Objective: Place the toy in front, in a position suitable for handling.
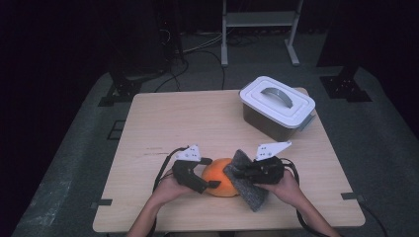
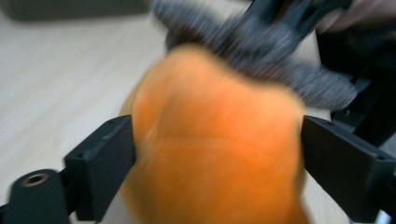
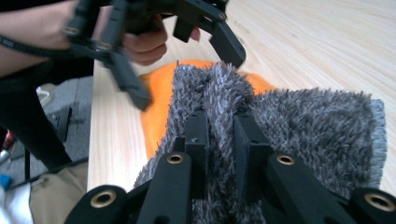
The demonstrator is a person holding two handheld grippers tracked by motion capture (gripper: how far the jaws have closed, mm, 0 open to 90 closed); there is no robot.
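Note:
A round orange object (image 1: pixel 220 180) sits near the table's front edge. My left gripper (image 1: pixel 212 173) comes at it from the left, and in the left gripper view both jaws press its sides (image 2: pixel 210 154). A grey fuzzy cloth (image 1: pixel 252 195) drapes against the object's right side. My right gripper (image 1: pixel 236 173) is shut on a bunched fold of that cloth (image 3: pixel 317 121), with the fold pinched between the jaws (image 3: pixel 222 121). In the right gripper view the orange object (image 3: pixel 159 112) lies just behind the cloth, with the left gripper (image 3: pixel 187 77) straddling it. The left gripper view is blurred.
A grey box with a white lid and handle (image 1: pixel 276 106) stands at the back right of the wooden table (image 1: pixel 197 118). Beyond the table are a metal rack's legs (image 1: pixel 259 29) and cables on the dark floor (image 1: pixel 197 49).

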